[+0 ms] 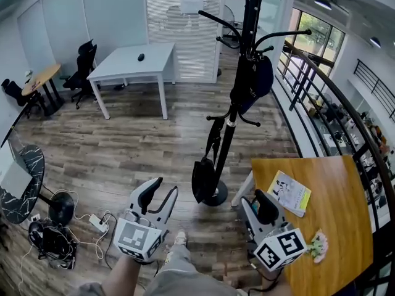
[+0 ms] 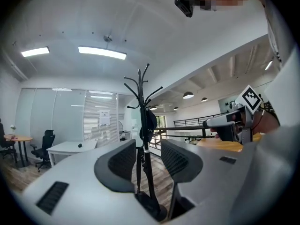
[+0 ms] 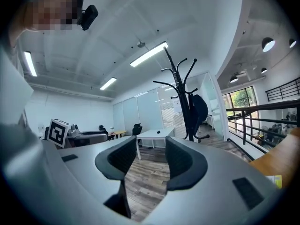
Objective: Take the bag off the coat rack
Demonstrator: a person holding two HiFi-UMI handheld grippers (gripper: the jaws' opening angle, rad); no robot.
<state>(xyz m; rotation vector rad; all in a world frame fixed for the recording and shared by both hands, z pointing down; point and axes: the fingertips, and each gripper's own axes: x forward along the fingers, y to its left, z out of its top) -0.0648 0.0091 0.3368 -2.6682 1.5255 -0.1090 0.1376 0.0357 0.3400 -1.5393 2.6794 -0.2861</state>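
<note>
A black coat rack (image 1: 237,91) stands on the wood floor ahead of me. A black bag (image 1: 202,179) hangs low on it by a long strap, close to the base. Higher up on a hook hangs a dark blue rounded item (image 1: 256,82). My left gripper (image 1: 163,190) is open and empty, just left of the low bag and short of it. In the left gripper view the rack pole (image 2: 143,125) and the bag (image 2: 152,205) show between the open left gripper (image 2: 149,161). My right gripper (image 1: 252,199) is open and empty, to the right of the rack's base, also seen as the right gripper (image 3: 150,161).
A wooden table (image 1: 327,239) at the right carries a booklet (image 1: 290,193). A black railing (image 1: 333,103) runs behind it. A white table (image 1: 133,63) and office chairs (image 1: 83,66) stand at the back left. Cables and a power strip (image 1: 92,222) lie on the floor at the left.
</note>
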